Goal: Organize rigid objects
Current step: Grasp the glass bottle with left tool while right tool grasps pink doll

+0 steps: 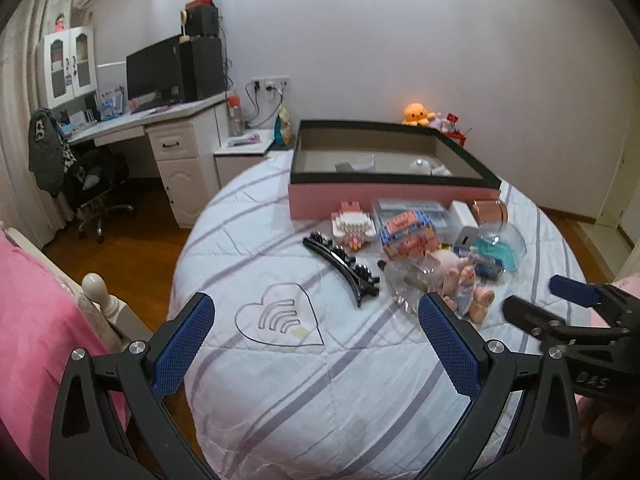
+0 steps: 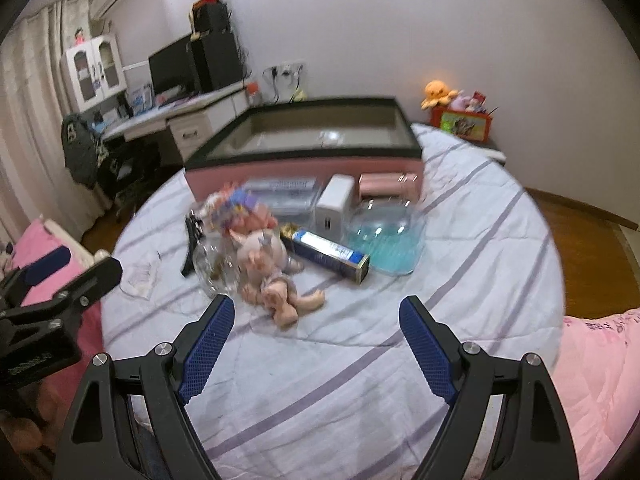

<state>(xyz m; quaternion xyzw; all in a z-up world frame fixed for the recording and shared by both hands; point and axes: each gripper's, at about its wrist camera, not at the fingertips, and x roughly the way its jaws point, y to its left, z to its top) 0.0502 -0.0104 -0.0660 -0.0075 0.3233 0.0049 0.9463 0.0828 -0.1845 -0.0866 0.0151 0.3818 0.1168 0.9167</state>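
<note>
A pink box with a black rim point(image 1: 392, 200) point(image 2: 304, 170) stands open at the far side of a round bed point(image 1: 320, 360). In front of it lie a black hair clip point(image 1: 340, 272), a colourful block pack point(image 1: 408, 234), a white box point(image 2: 334, 204), a clear container with blue contents point(image 2: 384, 240), a dark blue tube box point(image 2: 332, 254) and a pink doll point(image 2: 272, 280) point(image 1: 468, 284). My left gripper point(image 1: 316, 320) is open and empty, short of the hair clip. My right gripper point(image 2: 316, 320) is open and empty, just short of the doll.
A white desk point(image 1: 168, 120) with a monitor and an office chair point(image 1: 96, 184) stand at the left. A pink bed point(image 1: 32, 340) is near left. An orange plush point(image 1: 416, 114) sits behind the box. The wood floor point(image 1: 140, 232) surrounds the bed.
</note>
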